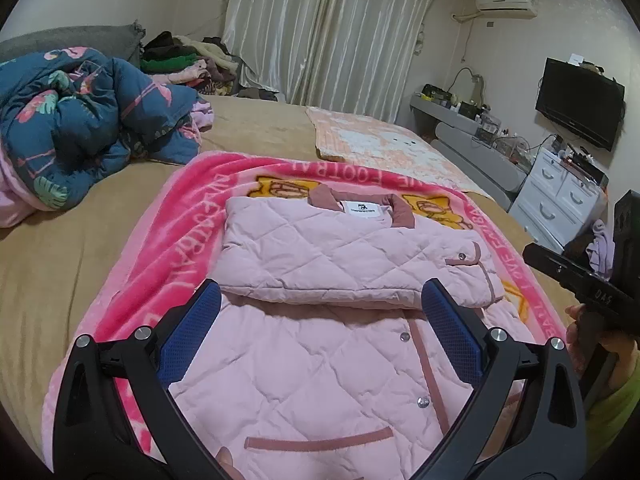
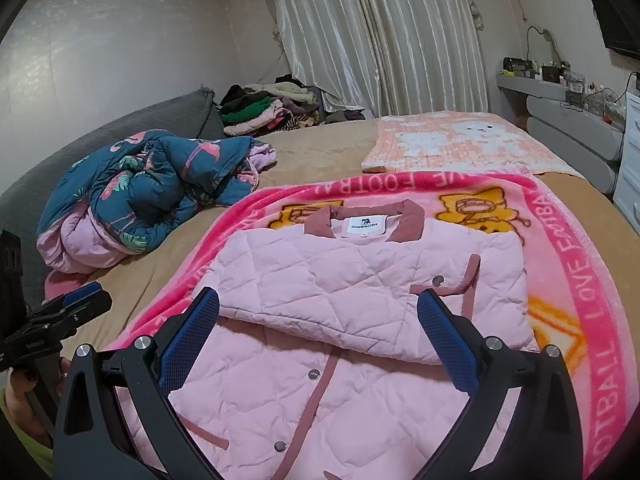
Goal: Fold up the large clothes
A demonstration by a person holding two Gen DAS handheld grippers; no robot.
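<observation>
A pink quilted jacket (image 1: 320, 264) with a dusty-rose collar lies on a bright pink blanket (image 1: 160, 248) on the bed; it also shows in the right wrist view (image 2: 340, 280). A sleeve is folded across its chest and the snap-button front faces up. My left gripper (image 1: 320, 304) is open and empty, hovering above the jacket's lower half. My right gripper (image 2: 318, 312) is open and empty above the same area. The right gripper's body shows at the right edge of the left wrist view (image 1: 592, 288); the left gripper's body shows at the left edge of the right wrist view (image 2: 60, 312).
A crumpled blue floral duvet (image 1: 80, 120) lies on the left of the tan bed (image 1: 60, 264). A stack of folded clothes (image 2: 268, 108) sits by the curtains. A peach blanket (image 2: 460, 140) lies beyond. White drawers (image 1: 560, 196) and a shelf stand at right.
</observation>
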